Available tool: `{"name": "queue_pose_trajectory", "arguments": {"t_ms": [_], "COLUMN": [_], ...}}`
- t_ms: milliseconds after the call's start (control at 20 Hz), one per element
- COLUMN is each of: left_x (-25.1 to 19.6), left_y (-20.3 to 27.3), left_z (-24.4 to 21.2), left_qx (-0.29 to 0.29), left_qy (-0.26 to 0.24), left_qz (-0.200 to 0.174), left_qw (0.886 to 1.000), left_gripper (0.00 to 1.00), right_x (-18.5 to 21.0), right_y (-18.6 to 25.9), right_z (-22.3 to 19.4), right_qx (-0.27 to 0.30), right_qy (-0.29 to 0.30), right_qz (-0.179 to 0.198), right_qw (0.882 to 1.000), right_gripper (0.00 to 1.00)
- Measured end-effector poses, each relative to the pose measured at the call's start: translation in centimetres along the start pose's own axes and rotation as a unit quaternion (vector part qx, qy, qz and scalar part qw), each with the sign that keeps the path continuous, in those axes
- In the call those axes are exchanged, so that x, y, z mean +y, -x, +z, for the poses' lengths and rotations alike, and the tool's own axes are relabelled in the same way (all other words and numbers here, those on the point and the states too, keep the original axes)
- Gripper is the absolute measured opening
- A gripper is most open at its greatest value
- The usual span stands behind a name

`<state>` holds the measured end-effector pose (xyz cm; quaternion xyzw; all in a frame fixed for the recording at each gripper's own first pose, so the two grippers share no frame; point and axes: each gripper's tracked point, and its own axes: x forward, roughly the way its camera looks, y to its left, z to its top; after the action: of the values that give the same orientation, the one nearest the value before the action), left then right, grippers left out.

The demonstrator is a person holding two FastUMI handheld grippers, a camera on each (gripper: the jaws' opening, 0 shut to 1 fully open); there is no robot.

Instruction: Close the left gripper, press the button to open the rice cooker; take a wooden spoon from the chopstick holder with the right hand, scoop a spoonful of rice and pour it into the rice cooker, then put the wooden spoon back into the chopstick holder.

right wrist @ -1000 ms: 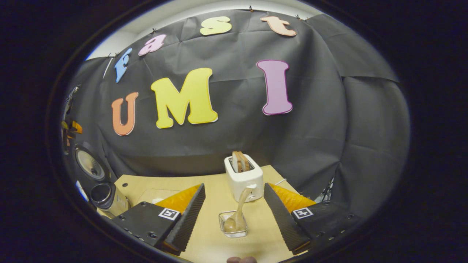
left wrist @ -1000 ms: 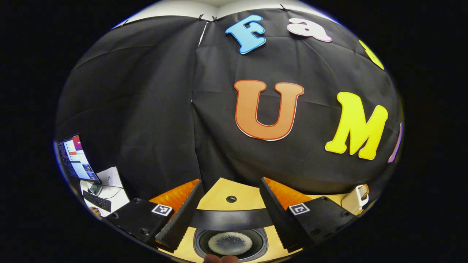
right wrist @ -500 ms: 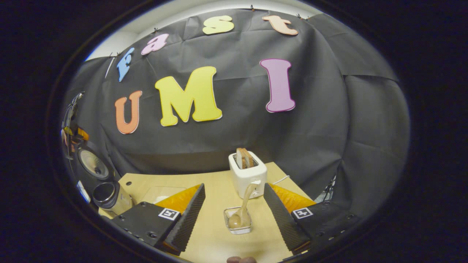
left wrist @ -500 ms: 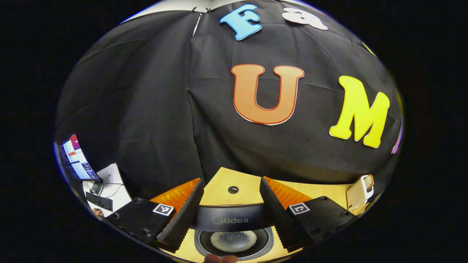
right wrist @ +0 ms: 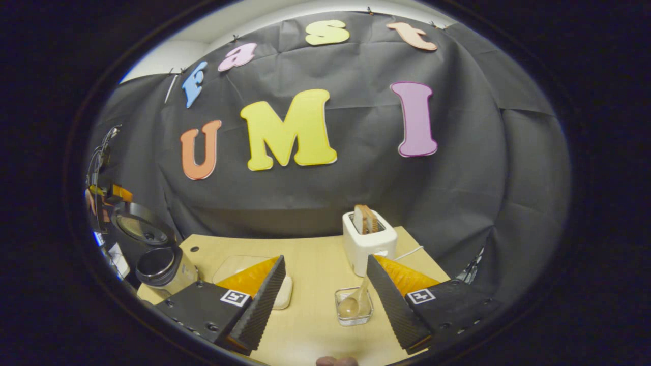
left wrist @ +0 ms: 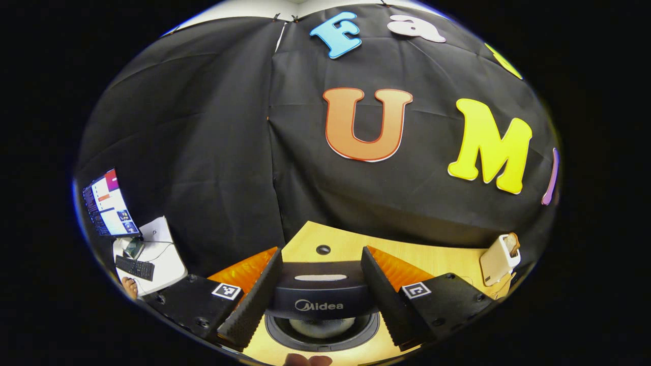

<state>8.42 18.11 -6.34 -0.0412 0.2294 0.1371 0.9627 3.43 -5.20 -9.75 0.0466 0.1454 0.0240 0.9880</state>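
Both fingers (left wrist: 254, 300) flanking rice cooker (left wrist: 320, 300).

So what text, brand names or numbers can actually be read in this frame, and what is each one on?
"Midea": brand name on the front of the black rice cooker, left gripper view.
"5": on the white sheet of paper on the desk at the far left, left gripper view.
Monitor beside that paper: lit, but its content is too small to read.
Nothing readable on the toaster or the table items in the right gripper view.
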Motion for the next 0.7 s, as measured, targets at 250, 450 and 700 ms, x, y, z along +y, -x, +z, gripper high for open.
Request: {"name": "queue_pose_trajectory", "arguments": {"t_ms": [250, 450, 700], "left_x": [-0.5, -0.7, -0.7], "left_y": [2.0, 2.6, 2.9], "left_z": [-4.3, -6.8, -9.6], "left_qx": [-0.028, -0.039, -0.042], "left_qy": [0.007, -0.006, -0.008], "left_qz": [-0.003, 0.002, 0.008], "left_qw": [1.000, 0.999, 0.999], "left_gripper": [1.00, 1.00, 1.00], "right_x": [2.3, 3.8, 5.0], "right_y": [-0.2, -0.2, -0.1], "right_z": [-0.5, -0.9, -0.5], "right_qx": [0.009, 0.020, 0.021], "right_qy": [0.022, 0.040, 0.063], "right_qz": [0.027, 0.044, 0.054], "right_qw": [0.999, 0.998, 0.996], "right_gripper": [0.96, 0.96, 0.96]}}
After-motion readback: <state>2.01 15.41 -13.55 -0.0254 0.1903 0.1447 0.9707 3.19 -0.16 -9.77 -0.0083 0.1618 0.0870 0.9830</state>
